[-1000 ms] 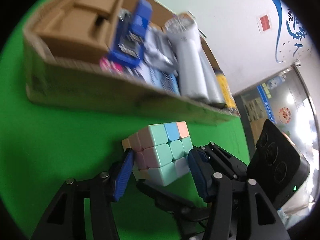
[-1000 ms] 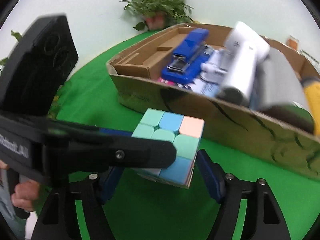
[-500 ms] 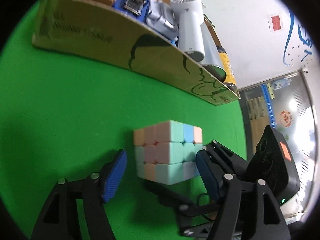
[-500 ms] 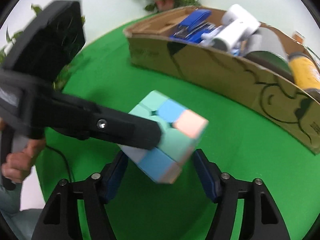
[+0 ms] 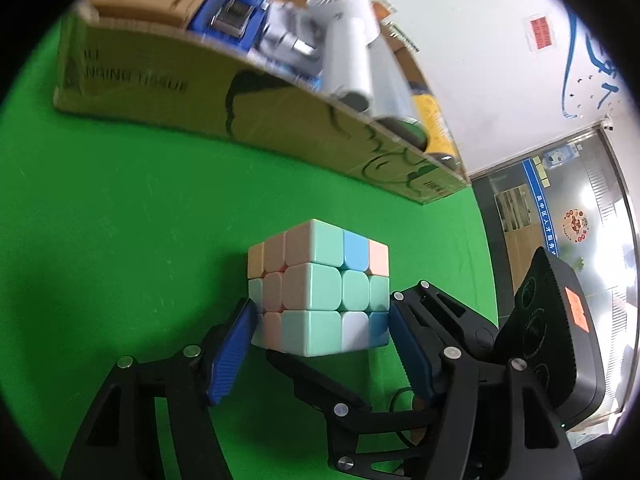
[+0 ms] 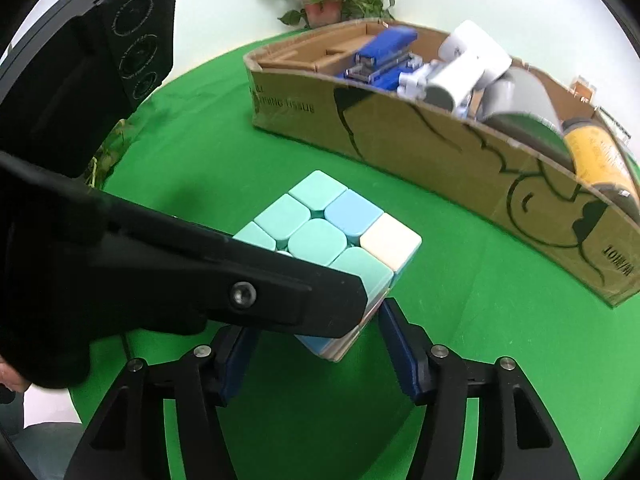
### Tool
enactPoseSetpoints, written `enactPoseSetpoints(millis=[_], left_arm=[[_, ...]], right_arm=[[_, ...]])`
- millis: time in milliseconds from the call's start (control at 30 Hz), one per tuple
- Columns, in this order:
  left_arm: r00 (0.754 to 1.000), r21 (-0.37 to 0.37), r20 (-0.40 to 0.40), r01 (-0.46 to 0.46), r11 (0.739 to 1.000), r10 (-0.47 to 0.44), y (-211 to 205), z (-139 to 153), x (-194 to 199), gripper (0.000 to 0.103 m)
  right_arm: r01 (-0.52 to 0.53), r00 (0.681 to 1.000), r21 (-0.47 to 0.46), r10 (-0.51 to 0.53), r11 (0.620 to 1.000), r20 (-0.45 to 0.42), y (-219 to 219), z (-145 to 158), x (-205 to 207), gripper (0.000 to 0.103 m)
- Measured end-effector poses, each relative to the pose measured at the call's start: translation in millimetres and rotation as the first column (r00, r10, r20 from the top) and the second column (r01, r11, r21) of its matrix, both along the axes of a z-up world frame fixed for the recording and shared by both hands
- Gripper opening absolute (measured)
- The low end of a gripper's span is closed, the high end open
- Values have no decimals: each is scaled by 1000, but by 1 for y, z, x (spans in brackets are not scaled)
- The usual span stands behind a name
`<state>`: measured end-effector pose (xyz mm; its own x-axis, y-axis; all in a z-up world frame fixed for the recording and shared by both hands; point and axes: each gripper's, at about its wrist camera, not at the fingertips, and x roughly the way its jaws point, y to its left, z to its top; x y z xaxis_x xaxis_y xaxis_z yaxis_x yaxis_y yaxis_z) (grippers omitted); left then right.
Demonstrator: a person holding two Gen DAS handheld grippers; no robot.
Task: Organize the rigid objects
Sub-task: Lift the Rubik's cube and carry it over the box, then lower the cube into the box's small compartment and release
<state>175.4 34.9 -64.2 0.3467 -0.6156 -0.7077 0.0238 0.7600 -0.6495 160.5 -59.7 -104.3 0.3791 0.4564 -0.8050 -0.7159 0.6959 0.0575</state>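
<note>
Pastel plastic, the puzzle cube sits between the blue ribbed pads of the left gripper, whose jaws have just been closing, both pads at its lower sides. The right gripper has been closing too; the left gripper's black finger hides whether it touches the cube. Beyond the cube stands a printed cardboard box of blurred items.

Both wrist views angled down, close, sharing cube and box
</note>
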Motion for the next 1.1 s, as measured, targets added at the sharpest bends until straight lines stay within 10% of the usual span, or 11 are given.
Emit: enactPoseSetpoints(millis=[367, 633, 1100], left_arm=[[957, 119, 283, -104, 988, 67, 35, 114, 7, 67], [936, 164, 336, -169, 972, 106, 80, 154, 61, 67], [982, 185, 124, -167, 968, 146, 145, 85, 166, 63]], right_arm=[[-53, 980, 125, 27, 991, 195, 39, 106, 27, 57], [-128, 972, 147, 94, 981, 218, 91, 151, 85, 57], [-115, 990, 139, 125, 984, -60, 159, 60, 217, 53]])
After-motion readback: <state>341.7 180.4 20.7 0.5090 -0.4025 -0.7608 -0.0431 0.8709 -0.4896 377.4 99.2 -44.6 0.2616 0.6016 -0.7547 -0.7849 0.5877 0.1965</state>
